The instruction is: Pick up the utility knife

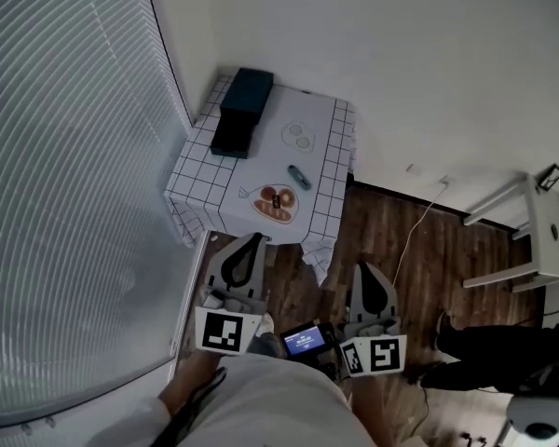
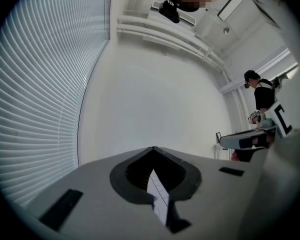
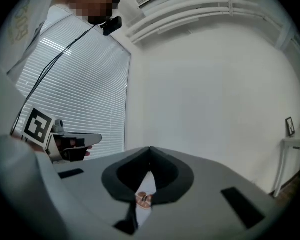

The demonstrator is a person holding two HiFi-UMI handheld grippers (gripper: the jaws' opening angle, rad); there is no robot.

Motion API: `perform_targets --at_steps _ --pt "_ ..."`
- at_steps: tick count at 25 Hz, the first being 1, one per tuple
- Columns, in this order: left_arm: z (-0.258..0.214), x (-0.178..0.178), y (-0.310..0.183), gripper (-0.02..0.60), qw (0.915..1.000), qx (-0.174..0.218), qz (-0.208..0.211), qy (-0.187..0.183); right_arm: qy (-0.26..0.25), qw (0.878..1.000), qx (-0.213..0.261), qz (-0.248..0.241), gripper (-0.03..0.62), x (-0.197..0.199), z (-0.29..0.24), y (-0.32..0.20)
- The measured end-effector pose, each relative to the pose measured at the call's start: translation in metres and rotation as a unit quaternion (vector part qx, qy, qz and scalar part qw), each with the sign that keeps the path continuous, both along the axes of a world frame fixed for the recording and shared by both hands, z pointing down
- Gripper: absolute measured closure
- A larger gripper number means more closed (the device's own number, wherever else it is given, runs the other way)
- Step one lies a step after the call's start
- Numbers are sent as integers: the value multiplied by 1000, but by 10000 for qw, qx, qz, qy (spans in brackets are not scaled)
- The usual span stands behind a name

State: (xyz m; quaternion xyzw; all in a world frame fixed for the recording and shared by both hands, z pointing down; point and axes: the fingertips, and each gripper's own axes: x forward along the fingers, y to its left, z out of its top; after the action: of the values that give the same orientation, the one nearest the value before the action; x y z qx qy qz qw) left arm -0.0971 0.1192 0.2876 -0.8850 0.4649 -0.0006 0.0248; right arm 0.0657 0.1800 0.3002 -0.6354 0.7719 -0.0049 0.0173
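The utility knife (image 1: 299, 177), small and blue-grey, lies on a little table with a white grid cloth (image 1: 200, 170), to the right of centre. Just in front of it is a heart-shaped orange print (image 1: 276, 203). Both grippers are held level, short of the table's near edge. The left gripper (image 1: 254, 237) has its tips together with nothing between them, and so does the right gripper (image 1: 361, 266). In the left gripper view the left gripper (image 2: 153, 148) shows a strip of grid cloth (image 2: 157, 194) below its tips. In the right gripper view the right gripper (image 3: 150, 148) shows the heart print (image 3: 143, 199). The knife is not seen there.
A dark box (image 1: 242, 110) sits at the table's far left corner. Window blinds (image 1: 65, 156) run along the left and a white wall stands behind. A white side table (image 1: 550, 240) and a cable (image 1: 415, 236) are on the wooden floor at right, by a person in black (image 1: 503, 352).
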Motion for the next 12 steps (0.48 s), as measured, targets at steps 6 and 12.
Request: perform_targets --at_steps 6,12 --pt "7 -10 -35 578 10000 -19 -11 -20 -33 10000 -32 10 588 -14 4 -30" --pt "8 -9 -67 578 10000 -4 -51 70 68 9999 -33 -123 588 -16 6 -58"
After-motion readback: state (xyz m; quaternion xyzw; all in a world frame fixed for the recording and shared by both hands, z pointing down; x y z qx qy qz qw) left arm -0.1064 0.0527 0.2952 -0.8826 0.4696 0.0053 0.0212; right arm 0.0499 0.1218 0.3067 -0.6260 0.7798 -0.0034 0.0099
